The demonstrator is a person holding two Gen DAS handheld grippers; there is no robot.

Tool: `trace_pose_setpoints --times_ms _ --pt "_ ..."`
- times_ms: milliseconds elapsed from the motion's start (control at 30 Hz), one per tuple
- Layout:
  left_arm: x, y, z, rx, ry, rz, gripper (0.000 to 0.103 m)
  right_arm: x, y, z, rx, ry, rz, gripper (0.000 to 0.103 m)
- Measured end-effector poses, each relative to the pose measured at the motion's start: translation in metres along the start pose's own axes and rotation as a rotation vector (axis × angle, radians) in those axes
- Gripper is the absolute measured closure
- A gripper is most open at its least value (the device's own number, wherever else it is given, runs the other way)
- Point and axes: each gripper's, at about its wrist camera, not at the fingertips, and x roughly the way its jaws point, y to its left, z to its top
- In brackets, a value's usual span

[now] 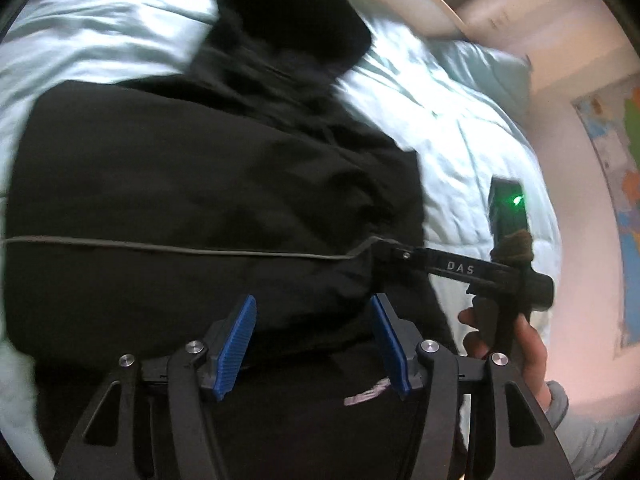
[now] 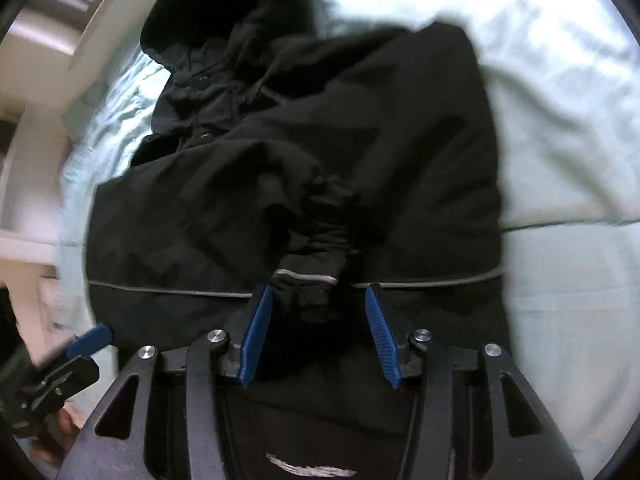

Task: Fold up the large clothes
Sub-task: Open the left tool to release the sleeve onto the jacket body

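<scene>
A large black hooded jacket (image 1: 208, 176) lies on a pale blue bed, its hood (image 1: 292, 12) at the far end and a grey reflective stripe (image 1: 160, 249) across it. It also shows in the right wrist view (image 2: 360, 132), with a sleeve cuff (image 2: 316, 280) folded across the body. My left gripper (image 1: 313, 302) is open and empty over the jacket's lower part. My right gripper (image 2: 318, 294) is open, with the cuff lying between its blue pads, not pinched. The right gripper's body (image 1: 480, 270) shows at the jacket's right edge in the left wrist view.
The pale blue bedspread (image 1: 460, 132) surrounds the jacket. A white bed frame and pink wall with a map poster (image 1: 616, 184) lie to the right. The left gripper's blue pad (image 2: 90, 340) shows at lower left in the right wrist view. White furniture (image 2: 24, 208) stands beside the bed.
</scene>
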Motion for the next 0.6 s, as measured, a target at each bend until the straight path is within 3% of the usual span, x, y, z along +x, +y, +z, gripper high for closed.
trace_pose_setpoints --times_ms 67,200,333,433,600 --pt "-0.013 0.017 0.001 -0.032 -0.037 0.052 0.043 0.000 0.011 0.000 -0.036 -0.009 0.008 0.071" --pt "-0.034 0.056 0.012 -0.118 -0.138 0.146 0.043 -0.046 0.030 -0.007 -0.131 -0.124 -0.061 0.076" --pt "-0.032 0.081 0.028 -0.163 -0.186 0.161 0.043 -0.099 0.013 -0.012 -0.132 -0.232 -0.146 0.077" --pt "0.002 0.096 0.037 -0.184 -0.132 0.174 0.043 -0.089 -0.013 -0.012 -0.117 -0.189 -0.214 0.077" --pt "0.040 0.096 0.041 -0.151 -0.078 0.236 0.043 -0.022 -0.035 -0.019 -0.120 -0.074 -0.338 0.074"
